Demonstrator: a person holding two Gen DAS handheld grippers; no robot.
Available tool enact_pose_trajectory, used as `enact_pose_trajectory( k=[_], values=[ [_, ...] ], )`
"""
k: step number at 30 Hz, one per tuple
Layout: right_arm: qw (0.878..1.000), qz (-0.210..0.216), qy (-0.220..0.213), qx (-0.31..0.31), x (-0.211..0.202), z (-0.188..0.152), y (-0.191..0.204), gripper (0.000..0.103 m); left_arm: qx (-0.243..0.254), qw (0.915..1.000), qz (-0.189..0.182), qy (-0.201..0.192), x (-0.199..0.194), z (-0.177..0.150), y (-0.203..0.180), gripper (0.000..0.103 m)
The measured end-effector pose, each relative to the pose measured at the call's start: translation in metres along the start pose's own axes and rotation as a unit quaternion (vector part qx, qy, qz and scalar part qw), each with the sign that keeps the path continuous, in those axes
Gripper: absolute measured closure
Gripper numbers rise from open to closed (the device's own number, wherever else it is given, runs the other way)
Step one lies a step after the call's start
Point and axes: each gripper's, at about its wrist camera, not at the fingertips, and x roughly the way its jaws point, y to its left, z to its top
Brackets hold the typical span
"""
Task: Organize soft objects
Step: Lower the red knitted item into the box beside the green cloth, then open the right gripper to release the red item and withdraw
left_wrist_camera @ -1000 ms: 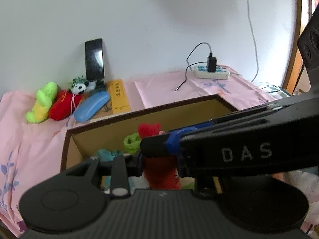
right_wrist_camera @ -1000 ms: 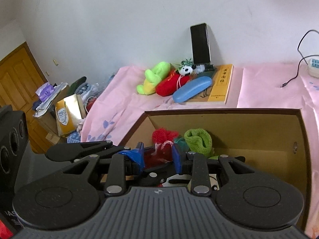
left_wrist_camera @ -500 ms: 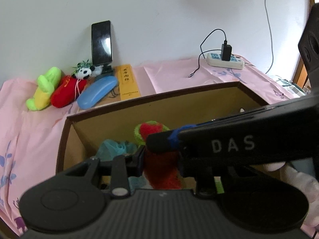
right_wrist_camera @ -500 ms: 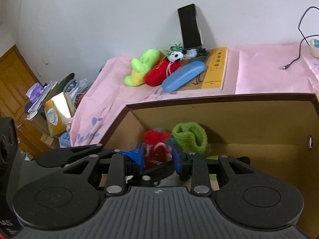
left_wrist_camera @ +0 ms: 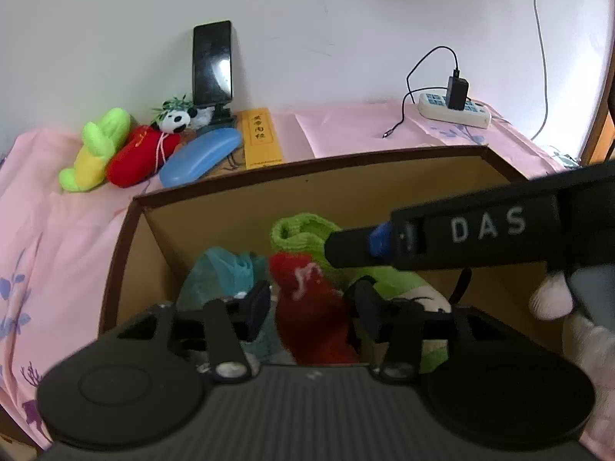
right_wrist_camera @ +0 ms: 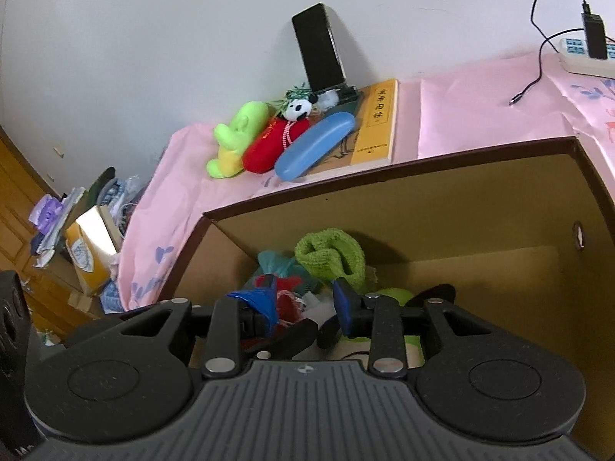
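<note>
An open cardboard box (left_wrist_camera: 127, 230) (right_wrist_camera: 499, 192) holds soft things: a green knit piece (left_wrist_camera: 300, 230) (right_wrist_camera: 330, 253), a teal cloth (left_wrist_camera: 219, 272) (right_wrist_camera: 276, 265) and a red fuzzy toy (left_wrist_camera: 311, 307) (right_wrist_camera: 284, 299). My left gripper (left_wrist_camera: 311, 303) sits over the box with the red toy between its spread fingers. My right gripper (right_wrist_camera: 307, 303) is open just above the box contents; its arm (left_wrist_camera: 480, 230) crosses the left wrist view. On the pink cloth behind the box lie a green-yellow plush (left_wrist_camera: 96, 150) (right_wrist_camera: 234, 138), a red plush (left_wrist_camera: 138, 157) (right_wrist_camera: 269, 150) and a small panda (left_wrist_camera: 175, 121) (right_wrist_camera: 298, 109).
A blue glasses case (left_wrist_camera: 200, 155) (right_wrist_camera: 315, 144), a yellow book (left_wrist_camera: 259, 138) (right_wrist_camera: 374, 123) and a phone on a stand (left_wrist_camera: 212, 65) (right_wrist_camera: 319, 50) sit by the wall. A power strip with charger (left_wrist_camera: 453, 109) (right_wrist_camera: 588, 53) lies at the right. Clutter and a wooden door (right_wrist_camera: 57, 238) are at the left.
Both grippers have lowered toward the box and their fingers have spread apart. The red toy has sunk with them and now sits loose between the left fingers.
</note>
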Motion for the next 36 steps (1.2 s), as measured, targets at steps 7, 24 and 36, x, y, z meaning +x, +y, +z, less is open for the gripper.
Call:
enact_pose_trajectory(
  k=[7, 24, 36],
  values=[
    [0.999, -0.007, 0.021, 0.037, 0.006, 0.000, -0.010, 0.087, 0.010, 0.9997, 0.023, 0.000, 0.002, 0.000, -0.004, 0.045],
    [0.999, -0.041, 0.008, 0.009, 0.007, -0.008, 0.000, 0.087, 0.015, 0.9991, 0.040, 0.006, 0.006, 0.000, -0.004, 0.045],
    [0.998, -0.057, 0.005, -0.004, 0.007, -0.010, 0.006, 0.087, 0.016, 0.9986, 0.048, 0.016, 0.010, 0.000, -0.004, 0.044]
  ],
)
